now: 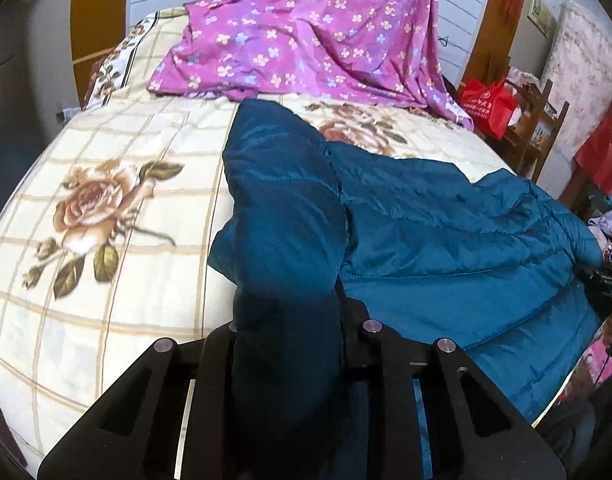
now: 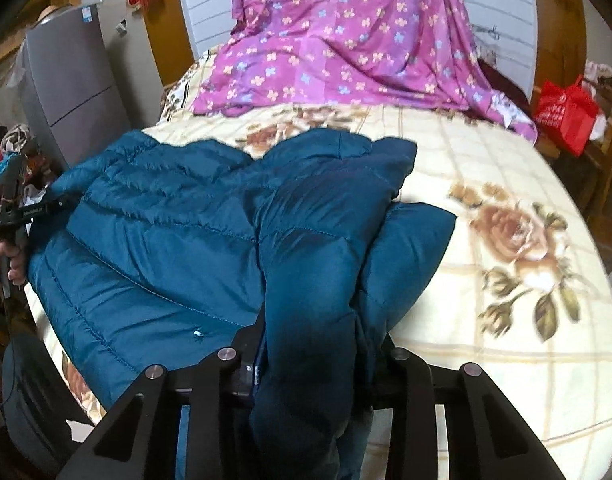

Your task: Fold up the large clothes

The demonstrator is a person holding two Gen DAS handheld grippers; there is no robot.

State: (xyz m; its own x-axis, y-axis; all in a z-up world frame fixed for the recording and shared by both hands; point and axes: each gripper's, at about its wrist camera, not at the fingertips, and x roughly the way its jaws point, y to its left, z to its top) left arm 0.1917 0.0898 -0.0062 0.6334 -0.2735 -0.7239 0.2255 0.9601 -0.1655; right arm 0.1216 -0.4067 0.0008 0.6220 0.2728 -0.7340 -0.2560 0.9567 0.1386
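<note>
Hand-held gripper [image 1: 287, 320] pair each clamps the teal puffer jacket [image 1: 446, 232].

The right gripper [image 2: 314, 344] is clamped on a thick fold of teal puffer jacket [image 2: 177, 232], bulging between its fingers [image 2: 247, 364].

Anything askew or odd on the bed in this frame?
Nothing damaged or spilled. The jacket lies rumpled, bunched in both tongs; the purple sheet hangs crumpled at the bed's far end.
</note>
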